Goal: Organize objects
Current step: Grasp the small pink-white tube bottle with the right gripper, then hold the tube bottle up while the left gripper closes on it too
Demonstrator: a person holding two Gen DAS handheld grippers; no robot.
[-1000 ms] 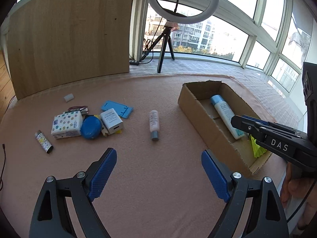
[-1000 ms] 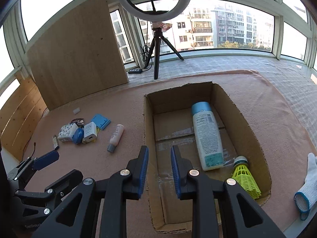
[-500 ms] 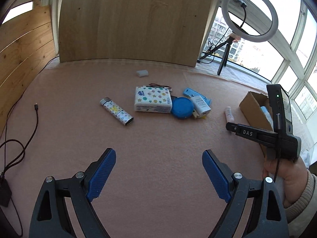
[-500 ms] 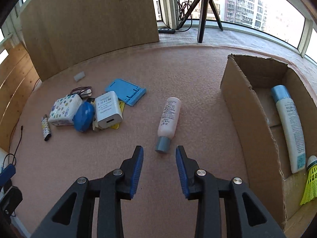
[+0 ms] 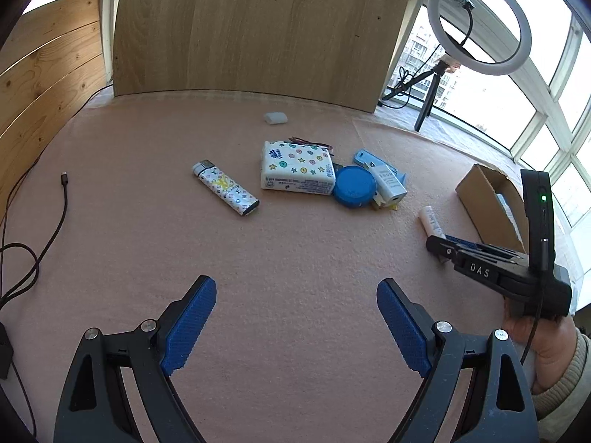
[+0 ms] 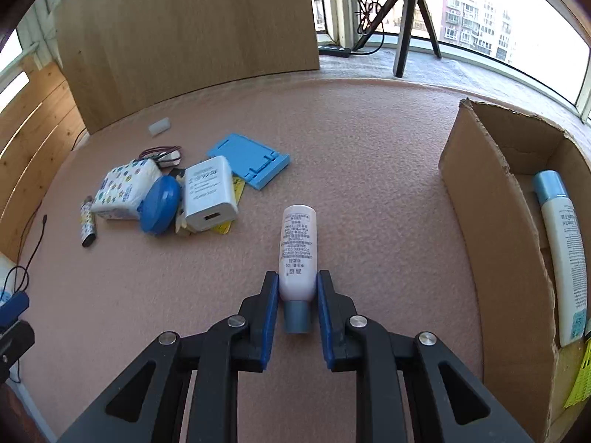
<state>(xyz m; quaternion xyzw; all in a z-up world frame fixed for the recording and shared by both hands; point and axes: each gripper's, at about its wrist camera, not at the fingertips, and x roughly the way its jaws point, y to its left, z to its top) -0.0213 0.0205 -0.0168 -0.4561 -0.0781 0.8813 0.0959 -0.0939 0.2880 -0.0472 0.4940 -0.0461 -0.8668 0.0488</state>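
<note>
A small pink-white bottle (image 6: 298, 247) with a grey-blue cap lies on the pink carpet, cap towards me. My right gripper (image 6: 297, 306) has its blue pads on either side of the bottle's lower body. Its jaws are closing and the pads touch the bottle. In the left wrist view the same bottle (image 5: 430, 221) pokes out past the right gripper (image 5: 441, 249), which a hand holds. My left gripper (image 5: 295, 317) stands wide open over bare carpet with nothing between its fingers. The cardboard box (image 6: 491, 221) sits to the right, with a tall white bottle (image 6: 565, 251) lying inside.
A pile lies at left: patterned lighter (image 5: 225, 192), tissue pack (image 5: 297, 168), blue round tin (image 5: 354, 186), white charger (image 5: 388, 184), blue stand (image 6: 251, 164). A yellow shuttlecock (image 6: 580, 380) is in the box. A cable (image 5: 37, 243) runs along the left edge.
My right gripper came from above the box, left and down to the small bottle, and closed around it. My left gripper swung left from the box towards the pile.
</note>
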